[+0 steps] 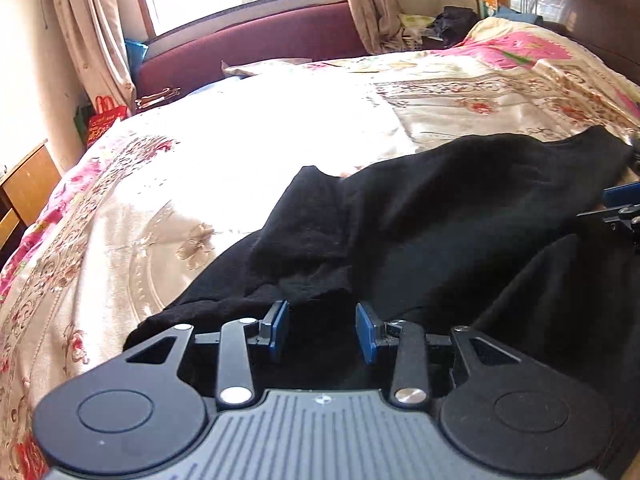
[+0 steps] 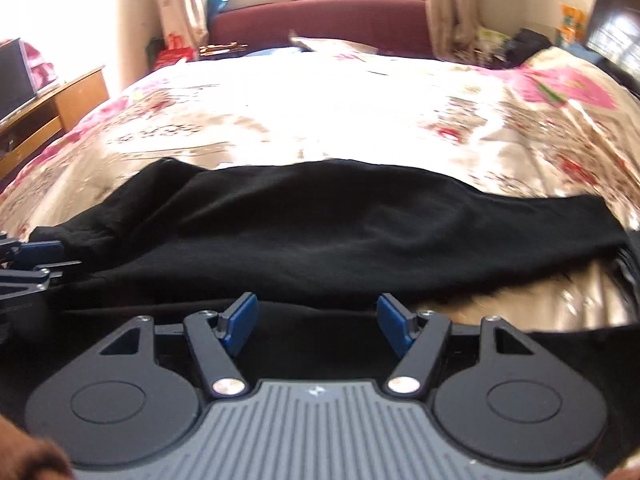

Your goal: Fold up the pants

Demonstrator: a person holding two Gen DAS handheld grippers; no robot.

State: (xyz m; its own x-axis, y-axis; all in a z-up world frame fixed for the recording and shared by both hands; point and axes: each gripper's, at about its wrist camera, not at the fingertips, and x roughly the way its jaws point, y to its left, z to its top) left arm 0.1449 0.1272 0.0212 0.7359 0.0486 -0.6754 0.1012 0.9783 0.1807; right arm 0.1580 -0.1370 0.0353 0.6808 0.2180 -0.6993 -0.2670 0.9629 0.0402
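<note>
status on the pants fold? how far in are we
Done: the black knit pants lie on the floral satin bedspread as a long band, apparently doubled leg over leg. In hand: nothing gripped. The left gripper and right gripper are both open over the near edge of the fabric, pads not pressing. Left: regrasp and fold the band across its length, since it lies full length and the left end looks bunched.

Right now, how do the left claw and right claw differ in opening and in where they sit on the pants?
Opening: the left claw has the narrower gap; the right claw is spread wider.
Place: the left claw is over the bunched, rumpled end of the black pants; the right claw is at the near edge of a smoother, flatter stretch.
Shared: both have blue pads, neither pinches any cloth, and both point down over the floral bedspread.
</note>
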